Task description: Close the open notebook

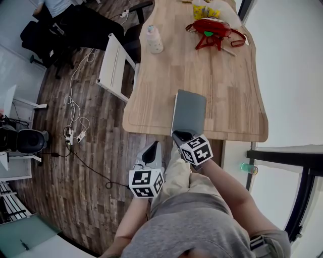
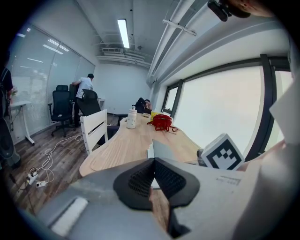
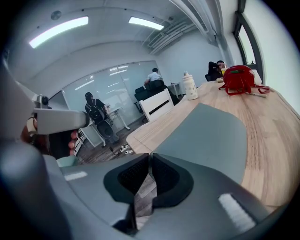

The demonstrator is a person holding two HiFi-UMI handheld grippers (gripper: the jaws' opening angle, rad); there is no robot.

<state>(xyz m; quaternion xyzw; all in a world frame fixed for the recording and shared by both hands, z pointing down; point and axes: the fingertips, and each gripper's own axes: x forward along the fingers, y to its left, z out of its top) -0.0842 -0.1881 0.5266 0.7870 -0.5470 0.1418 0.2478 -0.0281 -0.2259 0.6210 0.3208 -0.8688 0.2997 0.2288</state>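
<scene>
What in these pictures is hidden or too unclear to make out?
1. Near edge of the notebook: in the head view, the right gripper covers it; in the right gripper view, that gripper's own body does.
2. Yellow item beyond the red bag: too small in every view to identify.
3. Print on the bottle: too small in every view.

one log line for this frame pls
notebook: closed, grey cover up, near table edge | left hand-held gripper: shut, empty, off table | right hand-held gripper: shut, empty, by notebook's near edge
</scene>
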